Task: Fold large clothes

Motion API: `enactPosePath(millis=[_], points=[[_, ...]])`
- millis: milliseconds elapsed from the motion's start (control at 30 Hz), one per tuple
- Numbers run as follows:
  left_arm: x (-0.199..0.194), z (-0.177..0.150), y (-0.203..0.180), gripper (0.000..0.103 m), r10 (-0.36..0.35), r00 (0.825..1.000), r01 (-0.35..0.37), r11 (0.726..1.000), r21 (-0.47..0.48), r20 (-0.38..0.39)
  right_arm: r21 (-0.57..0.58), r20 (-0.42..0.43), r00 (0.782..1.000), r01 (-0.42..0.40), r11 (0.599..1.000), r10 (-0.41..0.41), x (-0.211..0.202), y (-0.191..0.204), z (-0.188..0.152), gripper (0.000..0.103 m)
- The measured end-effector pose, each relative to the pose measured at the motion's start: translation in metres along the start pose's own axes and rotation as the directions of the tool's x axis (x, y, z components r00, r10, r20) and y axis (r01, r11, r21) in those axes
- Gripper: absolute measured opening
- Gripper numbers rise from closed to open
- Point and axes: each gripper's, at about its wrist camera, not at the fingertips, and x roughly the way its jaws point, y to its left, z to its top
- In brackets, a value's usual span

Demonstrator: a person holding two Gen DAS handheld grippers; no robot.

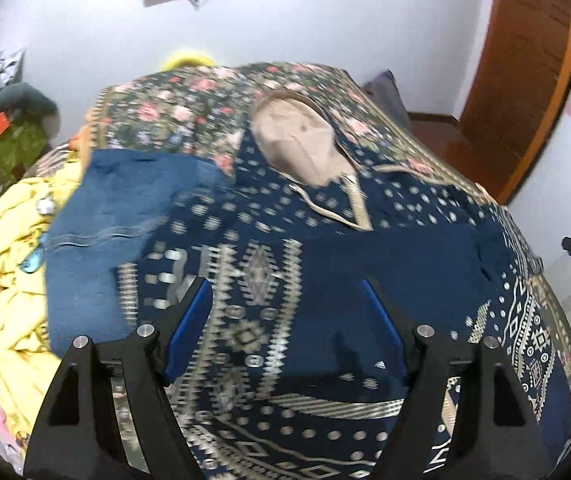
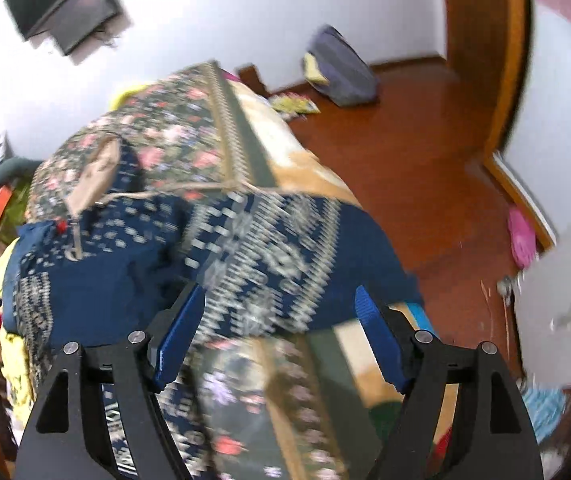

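Observation:
A large navy garment [image 1: 325, 264] with a cream geometric pattern and a beige-lined neck opening [image 1: 301, 148] lies spread on a bed. My left gripper [image 1: 285, 292] is open and empty, hovering above the garment's middle. The garment also shows in the right wrist view [image 2: 269, 248], draping toward the bed's right edge. My right gripper [image 2: 279, 300] is open and empty, above the garment's lower right part. Both views are motion-blurred.
A floral bedspread [image 1: 189, 120] covers the bed. A plain blue cloth [image 1: 101, 216] and yellow clothes [image 1: 17, 280] lie at the left. A wooden floor [image 2: 425, 168], a grey bag [image 2: 345, 68], a wooden door frame [image 2: 485, 40] and a pink item [image 2: 521, 236] are at the right.

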Motion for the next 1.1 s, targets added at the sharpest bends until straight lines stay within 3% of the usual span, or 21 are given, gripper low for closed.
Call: enactPosePath(millis=[300, 433, 600, 667, 800, 833, 967, 1100], points=[[0.039, -0.015, -0.018, 0.075, -0.028, 0.996, 0.028, 1.0, 0.001, -0.082, 0.229, -0.133, 0.982, -0.099, 0.968, 0.132, 0.06, -0.046, -0.008, 0.075], [0.045, -0.017, -0.014, 0.075, -0.022, 0.995, 0.021, 1.0, -0.013, -0.094, 0.277, -0.103, 0.984, -0.112, 0.954, 0.145, 0.077, -0.049, -0.002, 0.077], [0.049, -0.019, -0.01, 0.075, -0.007, 0.995, 0.006, 1.0, -0.019, -0.104, 0.28, -0.071, 0.992, -0.076, 0.957, 0.1, 0.086, -0.044, 0.014, 0.074], [0.049, -0.021, -0.009, 0.075, -0.001, 0.995, -0.001, 1.0, -0.014, -0.103, 0.249, -0.054, 0.997, -0.041, 0.968, 0.056, 0.084, -0.037, 0.02, 0.064], [0.045, -0.025, -0.008, 0.075, 0.009, 0.995, -0.01, 1.0, -0.007, -0.094, 0.157, -0.023, 0.998, 0.058, 0.986, -0.055, 0.075, -0.022, 0.03, 0.022], [0.043, -0.025, -0.007, 0.075, 0.009, 0.996, -0.009, 1.0, -0.006, -0.091, 0.132, -0.014, 0.997, 0.073, 0.989, -0.072, 0.071, -0.017, 0.033, 0.016], [0.033, -0.025, -0.005, 0.075, 0.008, 0.997, -0.009, 1.0, -0.008, -0.072, 0.037, 0.049, 0.993, 0.105, 0.994, -0.107, 0.049, 0.007, 0.044, 0.011], [0.016, -0.024, 0.0, 0.075, 0.006, 0.999, -0.007, 1.0, -0.01, -0.041, -0.075, 0.158, 0.985, 0.08, 0.994, -0.067, 0.009, 0.05, 0.058, 0.01]])
